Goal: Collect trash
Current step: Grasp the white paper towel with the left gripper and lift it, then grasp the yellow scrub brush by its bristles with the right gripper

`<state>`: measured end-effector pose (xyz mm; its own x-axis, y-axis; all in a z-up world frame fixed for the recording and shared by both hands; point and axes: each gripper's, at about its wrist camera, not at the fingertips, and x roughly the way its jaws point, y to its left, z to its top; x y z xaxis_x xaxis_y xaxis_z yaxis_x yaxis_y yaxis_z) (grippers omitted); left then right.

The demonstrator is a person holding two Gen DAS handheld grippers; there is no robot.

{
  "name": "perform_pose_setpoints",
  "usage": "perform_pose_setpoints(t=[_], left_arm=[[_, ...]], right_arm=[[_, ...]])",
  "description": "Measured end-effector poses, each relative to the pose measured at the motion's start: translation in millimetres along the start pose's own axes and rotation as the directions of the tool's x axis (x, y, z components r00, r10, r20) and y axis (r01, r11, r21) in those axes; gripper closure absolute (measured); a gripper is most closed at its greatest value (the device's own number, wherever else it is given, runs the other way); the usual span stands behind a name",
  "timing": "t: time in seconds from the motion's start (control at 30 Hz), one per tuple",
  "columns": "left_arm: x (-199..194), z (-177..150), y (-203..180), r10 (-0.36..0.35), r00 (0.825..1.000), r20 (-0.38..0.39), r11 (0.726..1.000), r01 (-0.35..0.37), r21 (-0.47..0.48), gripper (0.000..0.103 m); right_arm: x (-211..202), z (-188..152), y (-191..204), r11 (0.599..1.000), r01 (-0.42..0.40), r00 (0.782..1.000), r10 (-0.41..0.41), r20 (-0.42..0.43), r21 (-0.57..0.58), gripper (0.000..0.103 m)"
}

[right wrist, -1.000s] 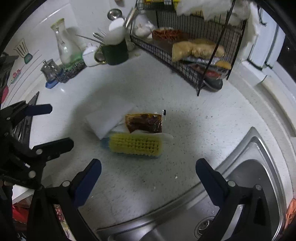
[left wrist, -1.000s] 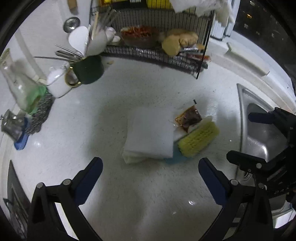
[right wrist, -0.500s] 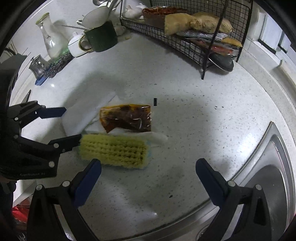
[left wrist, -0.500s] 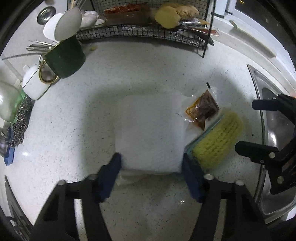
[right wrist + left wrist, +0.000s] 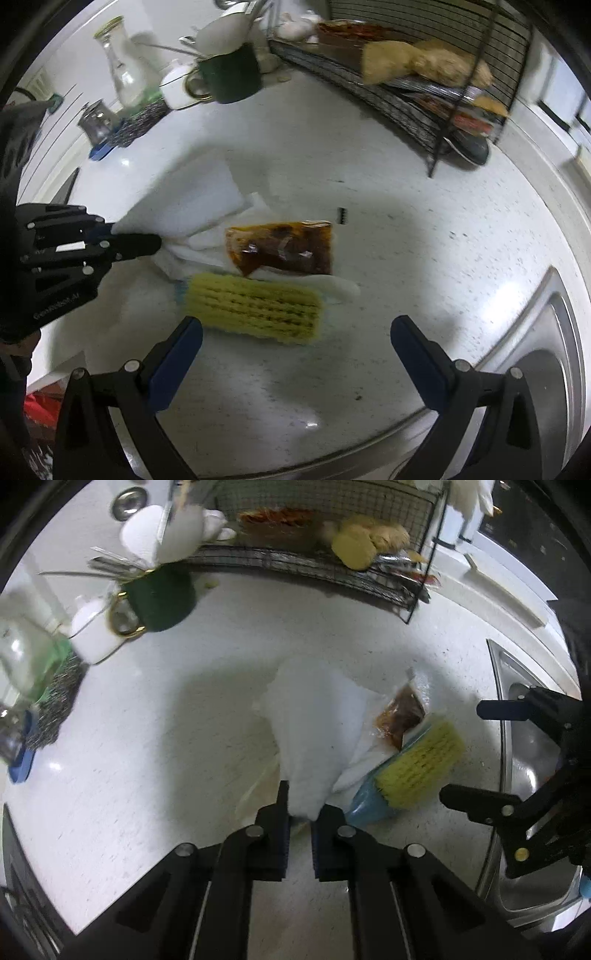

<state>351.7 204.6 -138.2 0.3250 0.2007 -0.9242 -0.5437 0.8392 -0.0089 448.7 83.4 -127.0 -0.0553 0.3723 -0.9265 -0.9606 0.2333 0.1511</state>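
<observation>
Only my right view shows the sauce packet (image 5: 282, 248) whole; my left gripper (image 5: 298, 818) pinches the white tissue (image 5: 317, 731), packet at 1 o'clock; right gripper (image 5: 295, 343) spread wide.

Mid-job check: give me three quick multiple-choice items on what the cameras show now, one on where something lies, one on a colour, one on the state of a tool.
1. Where does the brown sauce packet lie?
A. in the sink
B. on the white tissue beside the scrub brush
C. in the wire rack

2. What colour are the bristles of the scrub brush?
A. yellow
B. red
C. black

3. What is the left tool doing?
A. hanging open over the sink
B. shut on the brush
C. shut on the white tissue

Key: 1 B, the packet rests on the tissue right behind the brush. 2 A, the bristle rows are yellow. 3 C, its fingers pinch a corner of the tissue; the right tool is open.
</observation>
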Motion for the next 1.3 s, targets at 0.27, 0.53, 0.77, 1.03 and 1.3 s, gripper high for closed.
perform_pose_setpoints(t=[0.27,0.53,0.77,1.03,1.3], left_arm=[[-25,-25,28,0.047,0.999,-0.005,0.996,-0.047,-0.075,0.095],[-31,-56,28,0.034,0.999,-0.036,0.994,-0.037,-0.1,0.095],[-32,-77,26,0.022,0.999,-0.043,0.99,-0.027,-0.137,0.095],[-31,-94,30,0.044,0.997,-0.059,0.982,-0.054,-0.181,0.095],[-39,-110,38,0.067,0.995,-0.07,0.97,-0.081,-0.229,0.095]], right_arm=[[19,9,22,0.988,-0.051,0.997,0.042,-0.063,-0.148,0.001],[29,0,37,0.97,-0.063,0.99,0.031,-0.139,-0.233,0.008],[27,-15,56,0.953,-0.133,0.979,0.084,-0.185,-0.273,0.016],[44,-5,76,0.932,-0.157,0.975,0.094,-0.2,-0.327,0.016],[46,-5,104,0.885,-0.242,0.955,0.145,-0.258,-0.399,0.042]])
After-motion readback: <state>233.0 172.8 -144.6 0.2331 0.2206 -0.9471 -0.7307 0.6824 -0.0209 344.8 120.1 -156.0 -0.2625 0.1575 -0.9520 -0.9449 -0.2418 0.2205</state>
